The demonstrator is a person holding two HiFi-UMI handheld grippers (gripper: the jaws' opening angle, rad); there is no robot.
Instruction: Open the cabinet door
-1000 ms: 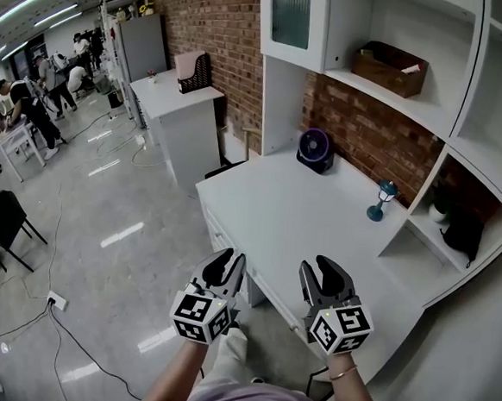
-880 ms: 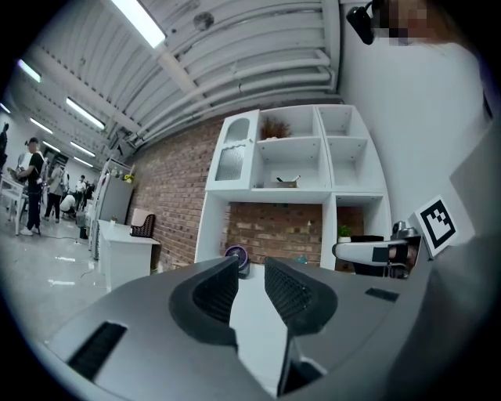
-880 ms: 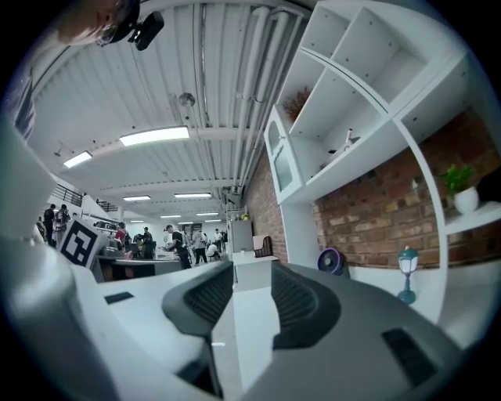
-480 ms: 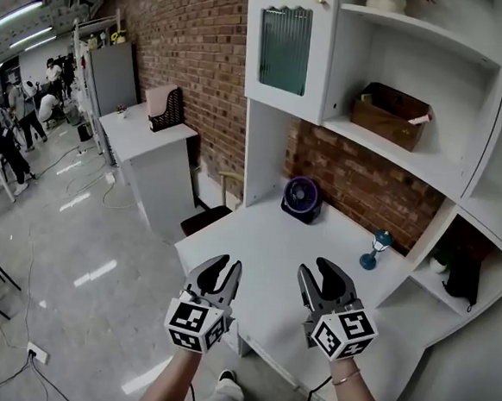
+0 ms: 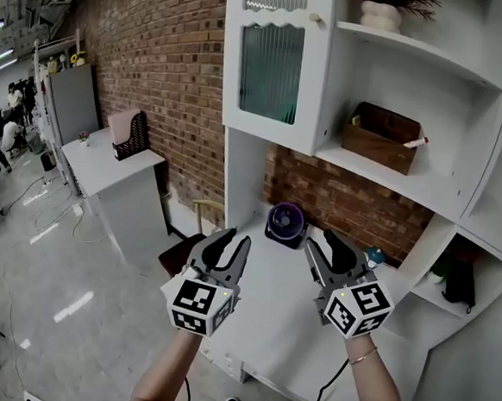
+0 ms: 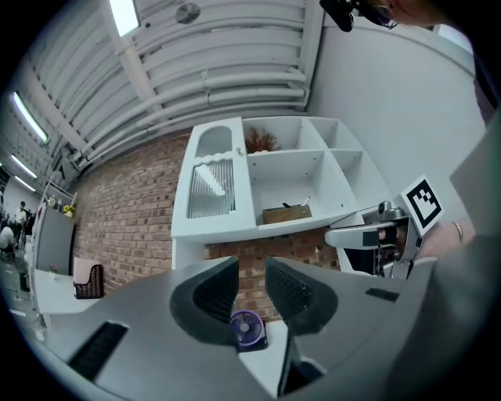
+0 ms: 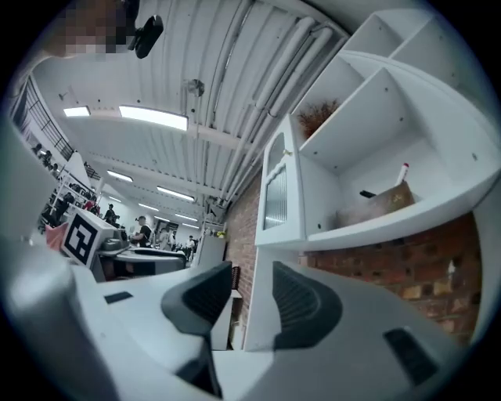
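The left gripper [image 5: 233, 237] and the right gripper [image 5: 321, 241] are held side by side below the cabinet door [image 5: 273, 63], apart from each other, pointing toward it (marker cubes face the head camera). Both have their jaws apart and empty, on outstretched forearms.

All views toward one cabinet [image 5: 274, 67], probably
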